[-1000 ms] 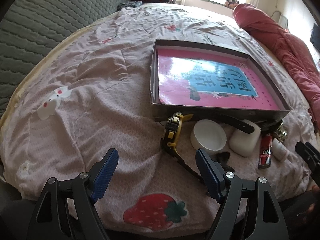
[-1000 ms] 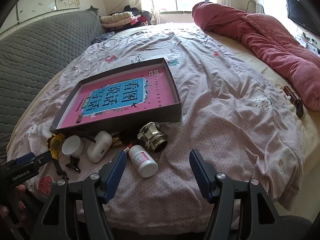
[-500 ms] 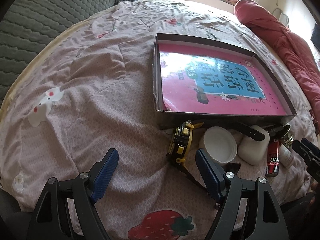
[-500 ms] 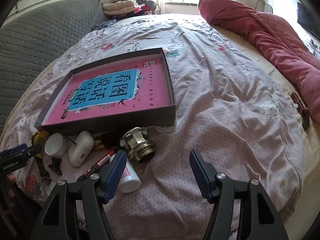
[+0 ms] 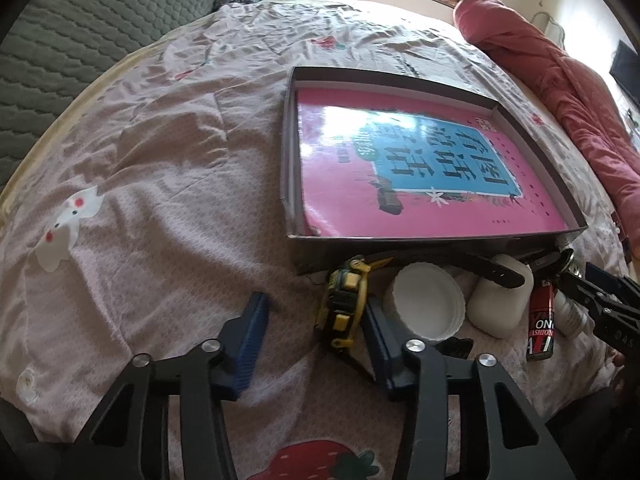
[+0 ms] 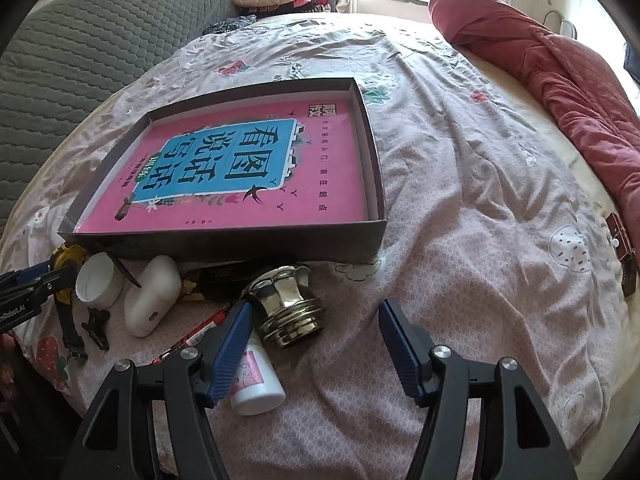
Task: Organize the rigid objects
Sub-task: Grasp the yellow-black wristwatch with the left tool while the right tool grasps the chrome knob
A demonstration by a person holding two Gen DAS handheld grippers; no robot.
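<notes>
Rigid objects are lying in a loose row on the bedsheet [image 5: 160,168] just in front of the near wall of the shallow cardboard box [image 5: 404,246], which is holding only a pink book [image 5: 420,168]; none is inside yet.

Left gripper [image 5: 316,332]: its jaws have just been closing and are now standing partly spread. The yellow wristwatch [image 5: 344,300] is sitting between them, close against the right finger, but no pad is pressing on it, so I judge a grasp is being prepared, not made. The gripper is angling steeply down, suiting a low object lying flat on soft bedding.

Right gripper [image 6: 316,340]: its jaws are standing wide apart, holding nothing, and hovering around the brass threaded fitting [image 6: 286,306], which is lying just in front of the box wall. The white pill bottle [image 6: 256,384] is lying on its side against the left finger.

View differences: the left wrist view is showing the watch face-on, the white jar lid [image 5: 428,304] with its hollow side up, the white plastic case [image 5: 498,304] and a red lighter [image 5: 542,320]. The right wrist view alone is showing the brass fitting clearly, the bottle's pink label, a small dark clip [image 6: 96,326], and a dark flat item half hidden against the box wall, too obscured to identify.
</notes>
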